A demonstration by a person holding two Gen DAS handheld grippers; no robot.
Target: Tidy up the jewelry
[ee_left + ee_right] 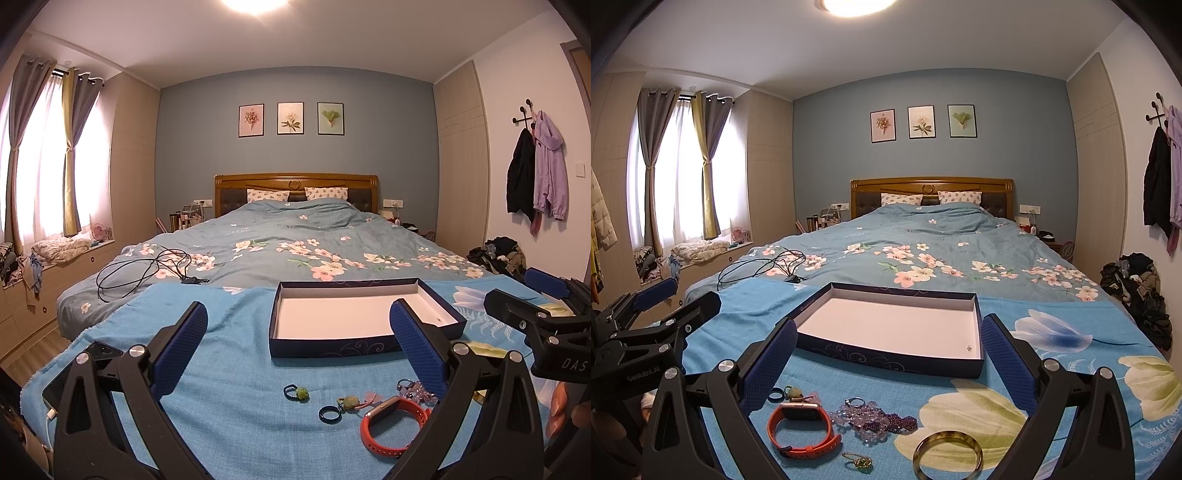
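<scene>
Nearest the left wrist lens: left gripper, fingers spread wide, nothing between them. Just beyond, on the blue cloth: orange watch at lower right, dark ring beside it, green-stone ring a little farther left, small green charm between ring and watch. Clear beads partly hidden behind the right finger. Farther on, open navy box, white floor bare save 1 tiny speck near its right corner. Phone at left, half blocked by the gripper arm. Black cable coiled on the floral duvet behind. Right gripper at the far right edge, spread apart.

Nearest the right wrist lens: right gripper, fingers likewise wide apart, holding nothing. Amber bangle closest, then gold-chained green pendant, orange watch, purple bead bracelets with 1 silver ring touching them. Dark ring and charm near the left finger. Navy box straight ahead, its near wall between both fingers. Left gripper at far left, apart, empty.
</scene>
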